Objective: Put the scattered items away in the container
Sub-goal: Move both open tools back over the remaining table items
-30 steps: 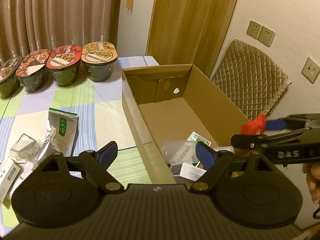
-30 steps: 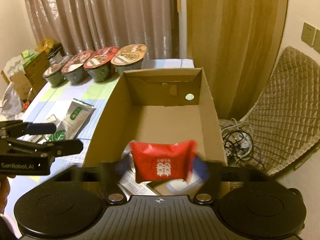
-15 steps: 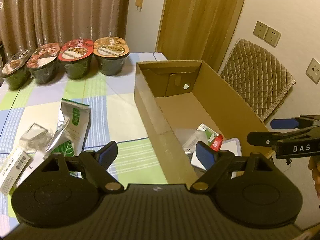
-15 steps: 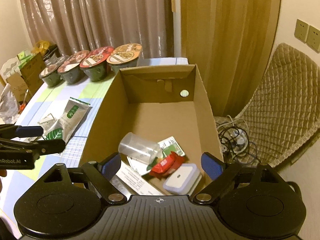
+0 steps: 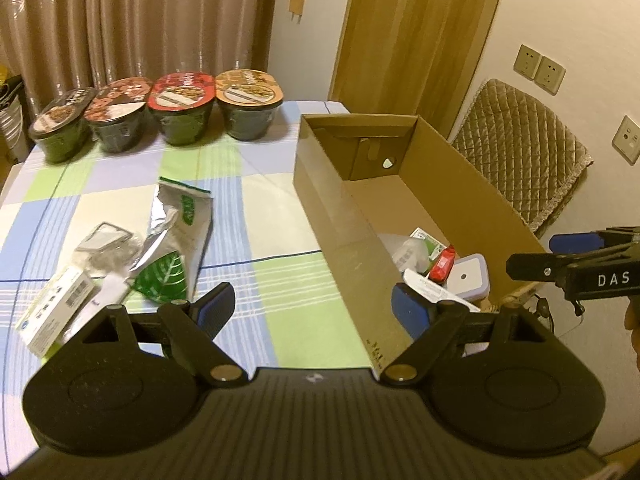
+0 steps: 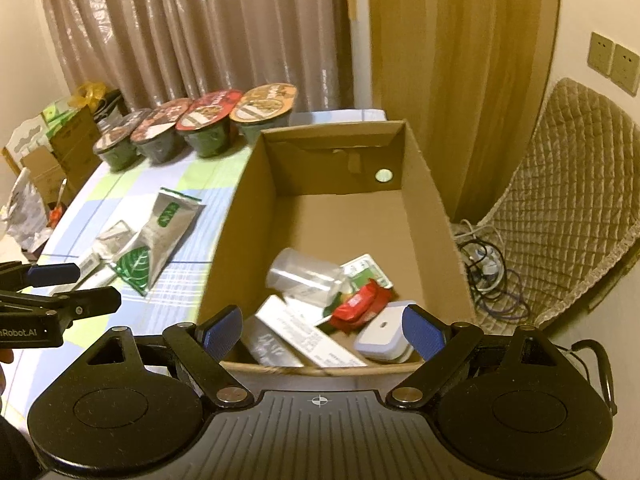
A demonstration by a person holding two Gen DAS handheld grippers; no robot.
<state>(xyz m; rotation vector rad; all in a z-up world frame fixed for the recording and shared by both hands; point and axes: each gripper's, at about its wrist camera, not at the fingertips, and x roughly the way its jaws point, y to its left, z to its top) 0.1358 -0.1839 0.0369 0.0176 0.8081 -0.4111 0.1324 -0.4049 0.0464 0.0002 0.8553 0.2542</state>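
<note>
An open cardboard box (image 6: 428, 200) (image 5: 340, 216) stands on the checked tablecloth (image 5: 256, 208). Inside its near end lie a red packet (image 6: 360, 306) (image 5: 443, 265), a clear plastic cup (image 6: 304, 272), a white case (image 6: 382, 330) and a long white carton (image 6: 296, 336). My right gripper (image 6: 322, 330) hovers open and empty above the box's near edge. My left gripper (image 5: 312, 310) is open too, over the cloth by the box's left wall. Left of the box lie a silver-green pouch (image 5: 176, 240), a clear packet (image 5: 106, 242) and a white carton (image 5: 56, 310).
Several lidded noodle bowls (image 5: 180, 108) line the far edge of the table. A quilted chair (image 6: 576, 200) stands right of the box, with cables (image 6: 486, 272) on the floor under it. Curtains (image 6: 200, 28) hang behind; boxes (image 6: 56, 148) are stacked at far left.
One second ago my right gripper was shut on the red packet above the box. It opened, and the packet now lies in the box. Both grippers have drawn back a little.
</note>
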